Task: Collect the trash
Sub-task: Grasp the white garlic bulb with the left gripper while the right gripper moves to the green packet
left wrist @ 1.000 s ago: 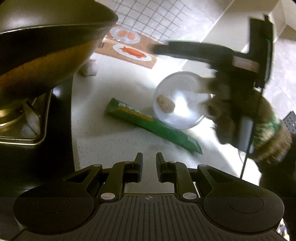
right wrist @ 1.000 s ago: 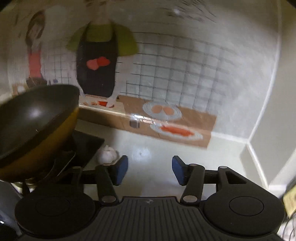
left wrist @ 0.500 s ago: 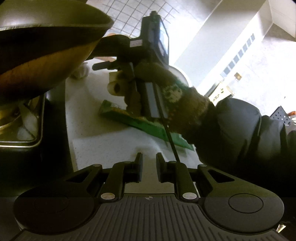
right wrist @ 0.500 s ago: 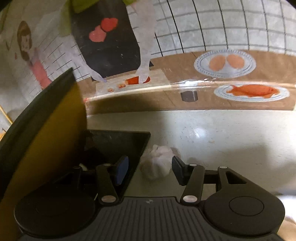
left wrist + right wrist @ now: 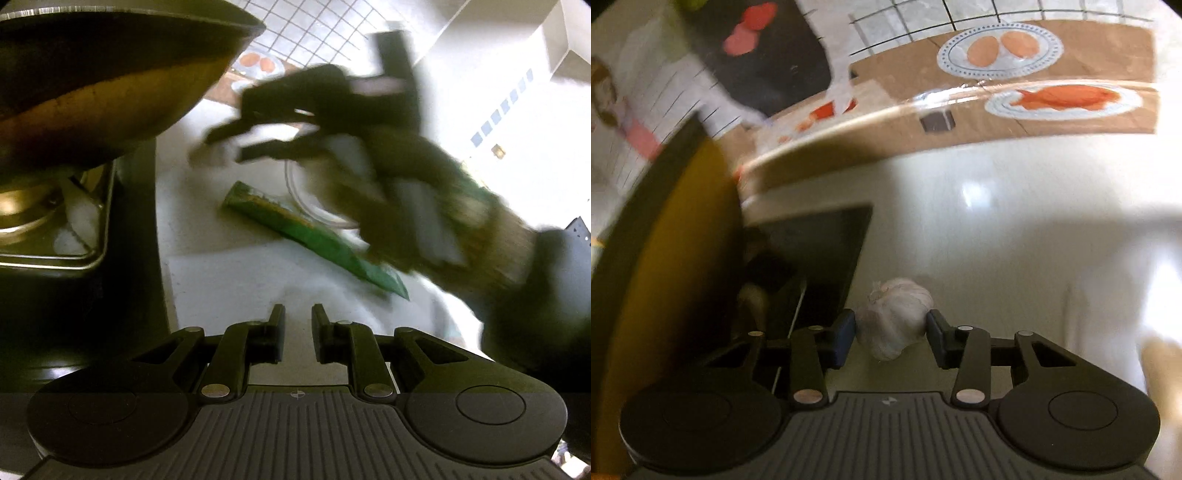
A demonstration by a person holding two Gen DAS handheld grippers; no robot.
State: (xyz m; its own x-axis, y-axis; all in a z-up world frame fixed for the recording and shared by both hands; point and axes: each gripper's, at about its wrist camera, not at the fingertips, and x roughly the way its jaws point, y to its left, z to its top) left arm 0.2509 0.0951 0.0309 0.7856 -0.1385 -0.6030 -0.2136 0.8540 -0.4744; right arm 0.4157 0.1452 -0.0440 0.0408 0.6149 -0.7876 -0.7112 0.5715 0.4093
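A white garlic bulb (image 5: 894, 317) lies on the pale counter beside the black stove edge. My right gripper (image 5: 891, 332) is open with the bulb between its blue fingertips; its pads are close to the bulb, contact unclear. In the left wrist view the right gripper (image 5: 229, 146) shows blurred, low over the counter near the wok. A long green wrapper (image 5: 314, 236) lies on the counter in front of my left gripper (image 5: 297, 325), which is nearly shut and empty, held back from it. A clear plastic bowl (image 5: 306, 192) sits behind the wrapper, mostly hidden by the right hand.
A dark wok (image 5: 103, 81) with a yellow underside (image 5: 665, 258) sits on the stove at the left. The black stove top (image 5: 827, 258) borders the counter. A tiled backsplash with a kitchen poster (image 5: 1015, 74) stands behind the white counter (image 5: 1015, 240).
My right gripper has moved forward and down, so the garlic bulb now sits between its fingers. In the left wrist view the right hand has swung down. My left gripper has not moved.
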